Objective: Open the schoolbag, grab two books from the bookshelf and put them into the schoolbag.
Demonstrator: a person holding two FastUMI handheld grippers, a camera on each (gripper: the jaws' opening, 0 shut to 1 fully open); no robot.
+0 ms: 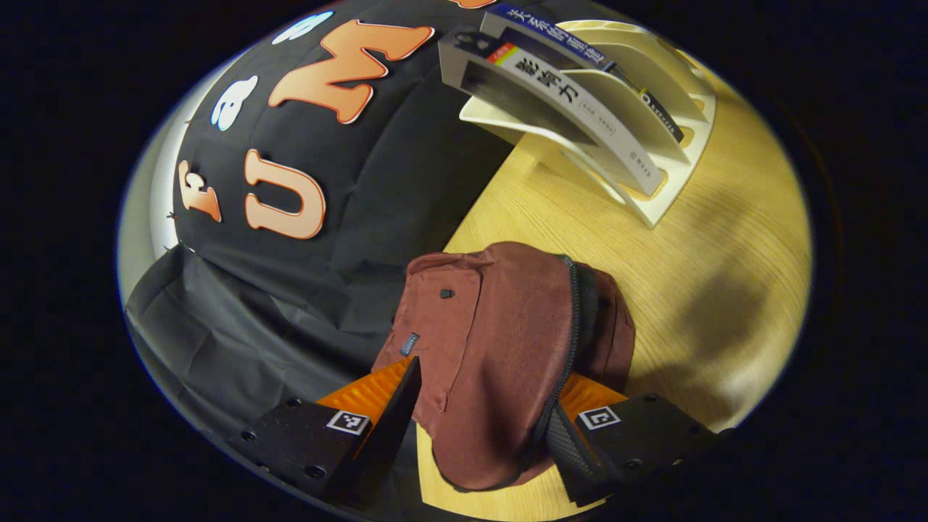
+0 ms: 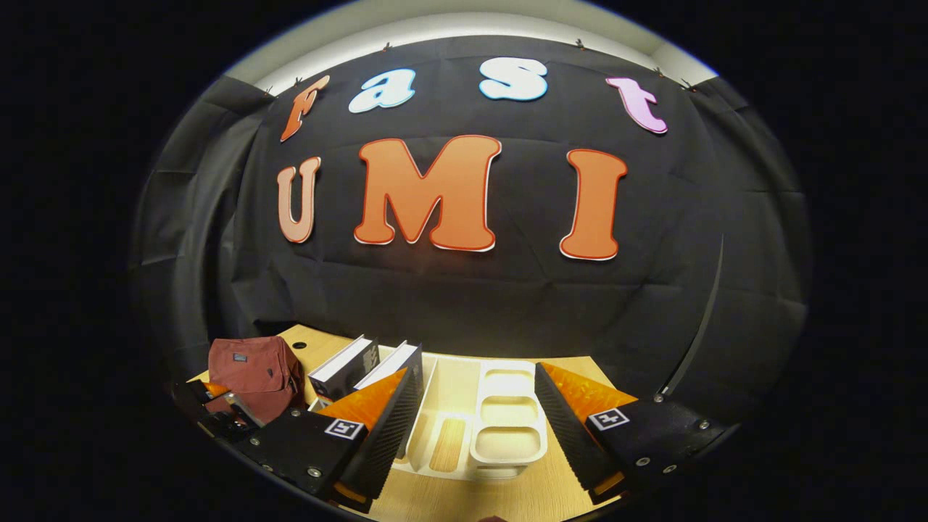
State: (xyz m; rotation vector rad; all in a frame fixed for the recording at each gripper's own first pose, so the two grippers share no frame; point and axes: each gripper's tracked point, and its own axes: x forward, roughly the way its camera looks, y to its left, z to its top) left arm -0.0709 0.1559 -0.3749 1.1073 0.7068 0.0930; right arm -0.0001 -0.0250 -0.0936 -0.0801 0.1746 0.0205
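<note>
Schoolbag (image 1: 500,348) sits on the wooden table (image 1: 710,239) near the black cloth wall (image 1: 377,188), zipper (image 1: 569,341) running down its right side in the left gripper view. Left gripper (image 1: 482,420) jaws are spread wide with the bag's near end between them (whether the fingers actually touch fabric, can't tell). Two books (image 1: 565,90) lean in the white bookshelf (image 1: 652,196), well apart from the bag. Right gripper (image 2: 471,428) hangs over the bookshelf's free slots, jaws apart, nothing held. In the right gripper view the books (image 2: 366,366) stand between bag and slots.
</note>
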